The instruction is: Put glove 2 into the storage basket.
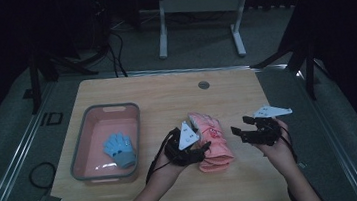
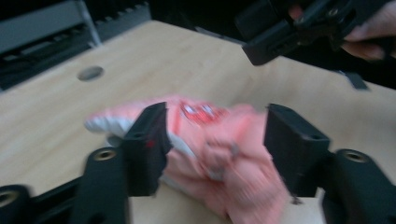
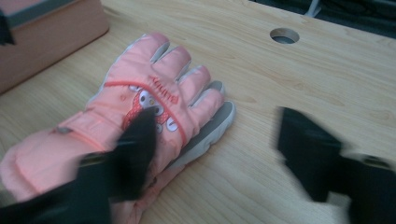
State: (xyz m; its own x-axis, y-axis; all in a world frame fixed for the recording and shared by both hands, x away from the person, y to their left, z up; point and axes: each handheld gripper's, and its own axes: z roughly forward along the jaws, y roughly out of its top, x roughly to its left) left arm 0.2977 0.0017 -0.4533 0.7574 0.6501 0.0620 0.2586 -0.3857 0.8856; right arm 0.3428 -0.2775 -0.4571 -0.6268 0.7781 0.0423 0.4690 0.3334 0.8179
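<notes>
A pair of pink padded gloves (image 1: 215, 144) lies stacked near the table's middle, fingers pointing away from me. My left gripper (image 1: 203, 149) sits at their left side, open; in the left gripper view its jaws stand either side of the gloves (image 2: 219, 135) near the cuff. My right gripper (image 1: 239, 127) hovers just right of the gloves, open. In the right gripper view, blurred, its left jaw is over the top glove (image 3: 154, 93) and its right jaw over bare wood. A blue glove (image 1: 120, 149) lies inside a pink basin (image 1: 112, 107).
The basin stands on the left half of the wooden table (image 1: 165, 89), and its corner (image 3: 51, 23) appears in the right gripper view. A round cable hole (image 1: 203, 85) sits near the far edge. A desk frame (image 1: 197, 8) stands on the floor beyond.
</notes>
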